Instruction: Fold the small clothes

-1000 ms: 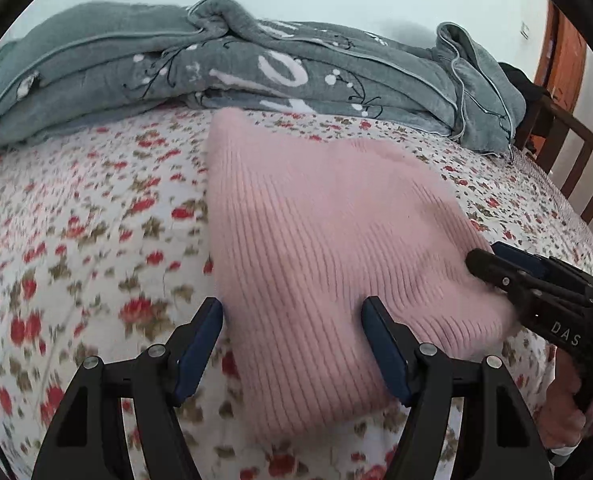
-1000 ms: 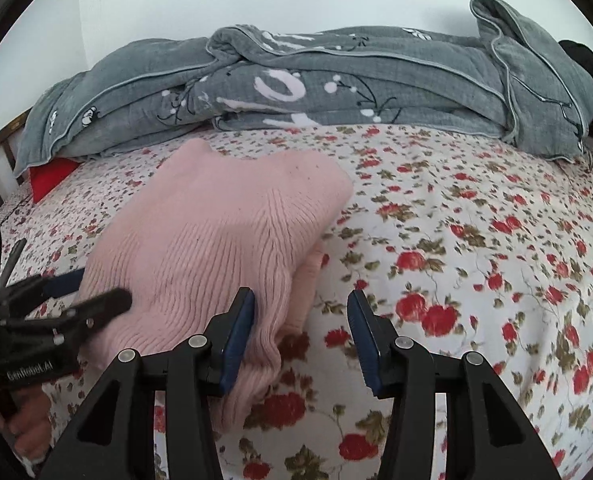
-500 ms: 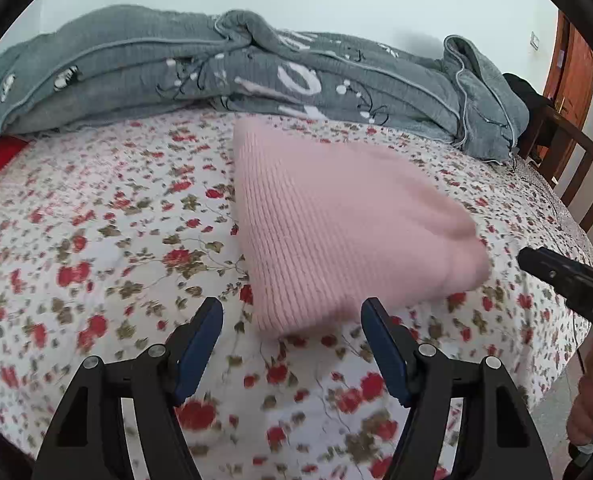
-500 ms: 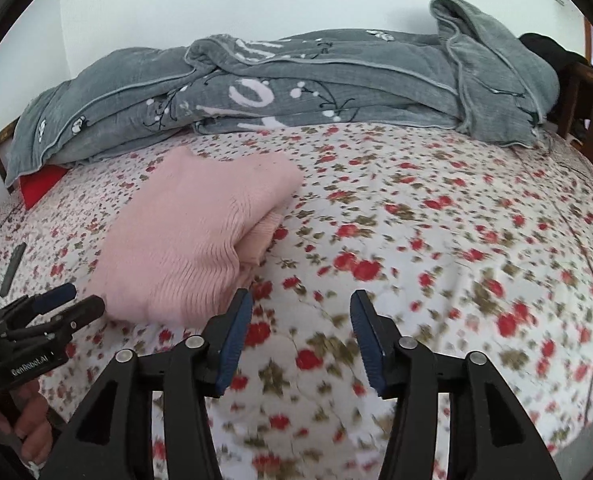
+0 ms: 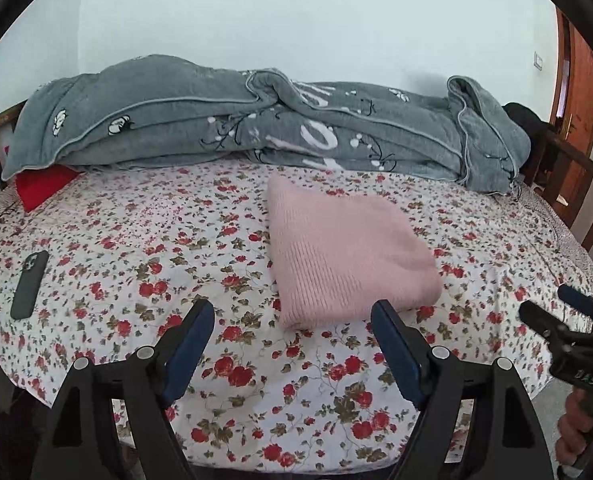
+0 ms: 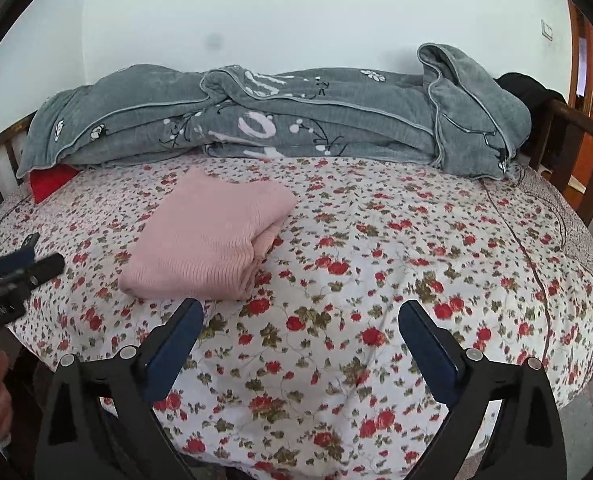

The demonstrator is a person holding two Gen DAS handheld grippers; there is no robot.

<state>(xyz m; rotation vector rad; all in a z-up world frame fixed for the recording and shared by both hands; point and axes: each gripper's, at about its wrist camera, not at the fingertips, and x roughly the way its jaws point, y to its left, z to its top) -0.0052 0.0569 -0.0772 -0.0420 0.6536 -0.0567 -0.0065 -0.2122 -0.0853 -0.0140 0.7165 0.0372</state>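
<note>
Pink sweater (image 5: 346, 256) is lying folded on the floral bedsheet (image 5: 136, 240), mid-bed. Left gripper (image 5: 292, 320) is hovering just short of its near edge, jaws spread, pinching nothing. Right gripper (image 6: 300, 324) is hanging over bare sheet, sweater at its 11 o'clock, jaws spread wide, empty. Grey blanket (image 5: 256, 128) is sitting bunched at 12 o'clock behind the sweater. Phone (image 5: 29, 284) is lying at 9 o'clock, well apart.
</note>
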